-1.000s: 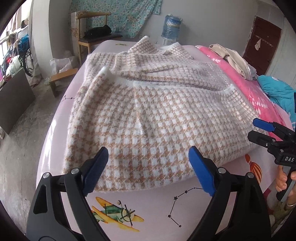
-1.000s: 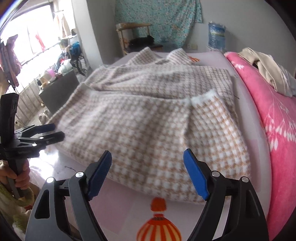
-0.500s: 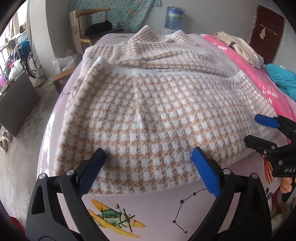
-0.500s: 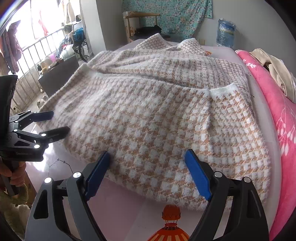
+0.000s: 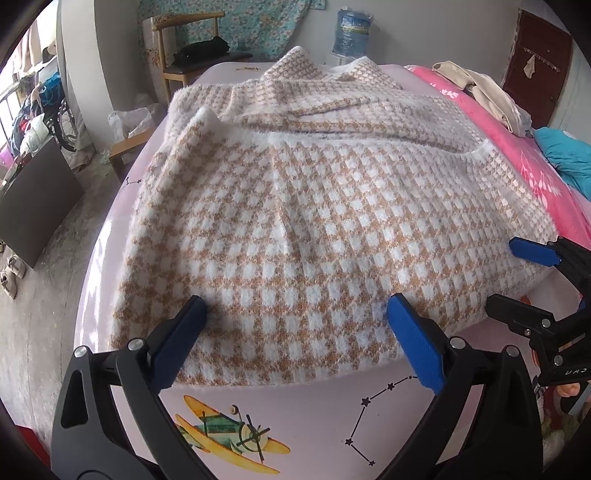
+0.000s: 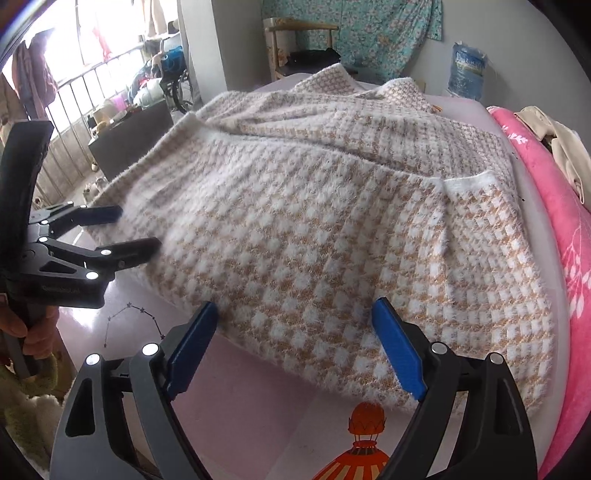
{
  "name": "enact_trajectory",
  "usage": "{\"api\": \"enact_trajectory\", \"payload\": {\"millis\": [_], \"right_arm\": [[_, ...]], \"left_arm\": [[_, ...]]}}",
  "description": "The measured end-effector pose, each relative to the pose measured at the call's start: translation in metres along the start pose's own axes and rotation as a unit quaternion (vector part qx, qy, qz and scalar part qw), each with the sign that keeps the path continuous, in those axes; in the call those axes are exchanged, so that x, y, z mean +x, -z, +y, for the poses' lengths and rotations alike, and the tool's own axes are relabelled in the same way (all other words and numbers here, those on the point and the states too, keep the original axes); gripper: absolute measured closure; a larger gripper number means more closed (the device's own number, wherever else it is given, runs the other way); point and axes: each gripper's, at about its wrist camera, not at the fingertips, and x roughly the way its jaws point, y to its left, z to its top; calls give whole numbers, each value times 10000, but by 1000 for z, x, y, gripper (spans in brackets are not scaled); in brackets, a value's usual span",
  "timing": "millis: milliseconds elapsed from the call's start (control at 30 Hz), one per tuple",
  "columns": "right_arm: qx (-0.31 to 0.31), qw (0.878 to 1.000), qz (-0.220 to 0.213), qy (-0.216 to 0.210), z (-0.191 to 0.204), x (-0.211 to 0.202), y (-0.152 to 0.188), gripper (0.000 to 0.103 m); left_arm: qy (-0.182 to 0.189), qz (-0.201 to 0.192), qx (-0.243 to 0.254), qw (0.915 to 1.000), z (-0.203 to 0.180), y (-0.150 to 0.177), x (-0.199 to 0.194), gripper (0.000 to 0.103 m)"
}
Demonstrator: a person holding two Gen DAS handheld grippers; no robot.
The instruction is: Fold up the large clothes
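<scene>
A large houndstooth sweater (image 5: 325,229), tan and white and fuzzy, lies spread across a pale pink bed sheet (image 5: 314,417), with its sleeves folded in over the body and its hem toward the cameras. The left gripper (image 5: 295,328) sits low over the hem's near edge, its blue-padded fingers spread wide apart, both tips lying over the knit just inside the hem; nothing is pinched between them. The right gripper (image 6: 295,325) is likewise spread, its tips at the hem's other end, the fabric edge lying between and just under them without being clamped. In the right wrist view the left gripper shows side-on at the sweater's left corner, one finger above the cloth and one beside its edge. A pink floral blanket (image 6: 569,236) runs along the sweater's right side, with a beige garment (image 6: 554,147) on it. Beyond the sweater's collar stand a wooden chair (image 5: 192,55) and a blue water jug (image 5: 351,29).
</scene>
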Motion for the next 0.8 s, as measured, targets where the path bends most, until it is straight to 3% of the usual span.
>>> {"api": "enact_trajectory", "payload": {"millis": [233, 800], "right_arm": [[231, 9995, -203, -16, -9, -15, -5, 19], [769, 9968, -96, 170, -36, -8, -3, 19]], "left_arm": [[-20, 7, -23, 10000, 0, 0, 0, 8], [-46, 25, -51, 10000, -1, 0, 1, 8]]}}
